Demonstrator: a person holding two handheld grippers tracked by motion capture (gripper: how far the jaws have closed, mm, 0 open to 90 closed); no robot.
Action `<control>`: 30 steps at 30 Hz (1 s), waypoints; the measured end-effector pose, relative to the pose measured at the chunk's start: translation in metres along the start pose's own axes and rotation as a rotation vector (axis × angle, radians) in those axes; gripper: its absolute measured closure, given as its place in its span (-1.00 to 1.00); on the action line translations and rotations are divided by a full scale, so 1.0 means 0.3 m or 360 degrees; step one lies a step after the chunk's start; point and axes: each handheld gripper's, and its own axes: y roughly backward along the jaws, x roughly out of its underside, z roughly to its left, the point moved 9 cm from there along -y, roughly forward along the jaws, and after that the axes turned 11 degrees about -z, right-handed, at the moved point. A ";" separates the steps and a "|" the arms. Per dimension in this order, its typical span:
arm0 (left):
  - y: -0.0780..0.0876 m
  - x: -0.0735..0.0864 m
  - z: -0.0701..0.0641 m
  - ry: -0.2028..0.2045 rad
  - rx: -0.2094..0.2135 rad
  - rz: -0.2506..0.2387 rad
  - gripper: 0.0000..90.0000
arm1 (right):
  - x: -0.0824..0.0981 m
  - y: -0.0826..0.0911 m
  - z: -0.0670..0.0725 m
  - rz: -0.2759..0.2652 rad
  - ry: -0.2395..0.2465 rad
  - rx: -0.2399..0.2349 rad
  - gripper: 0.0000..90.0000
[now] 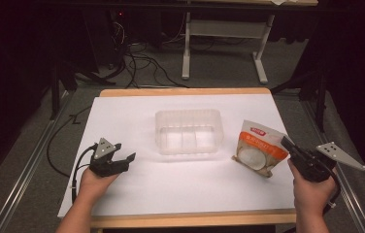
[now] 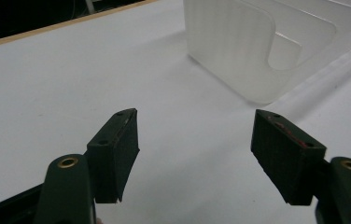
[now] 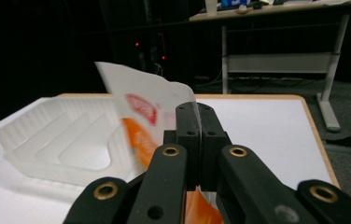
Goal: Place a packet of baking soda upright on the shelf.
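An orange and white snack pouch [image 1: 257, 145] hangs tilted above the white table at the right, its lower end near the surface. My right gripper [image 1: 287, 144] is shut on the pouch's edge; in the right gripper view the pouch [image 3: 141, 112] rises left of the closed jaws of that gripper [image 3: 198, 114]. A clear plastic tray [image 1: 188, 132] with ribbed compartments sits at the table's middle, left of the pouch. My left gripper [image 1: 124, 152] rests at the left, open with nothing between its fingers [image 2: 117, 149], pointing toward the tray [image 2: 257, 51].
White paper covers the wooden table [image 1: 137, 189]. Beyond its far edge stand a desk frame [image 1: 224, 34] and loose cables [image 1: 141, 63] on the floor. Metal rails [image 1: 25, 170] run along both sides.
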 end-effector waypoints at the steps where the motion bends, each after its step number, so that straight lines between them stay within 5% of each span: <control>1: 0.000 0.000 0.000 0.0000 0.0000 0.0000 -0.28 | -0.008 0.004 -0.007 -0.0015 0.0002 0.0023 1.00; 7: 0.001 -0.002 0.002 -0.0003 -0.0001 -0.0004 -0.28 | -0.015 0.005 -0.017 -0.0041 -0.0030 0.0036 1.00; 30: 0.004 -0.005 -0.003 -0.0018 0.0013 -0.0008 -0.28 | 0.052 0.032 0.031 -0.0002 0.0094 0.0025 1.00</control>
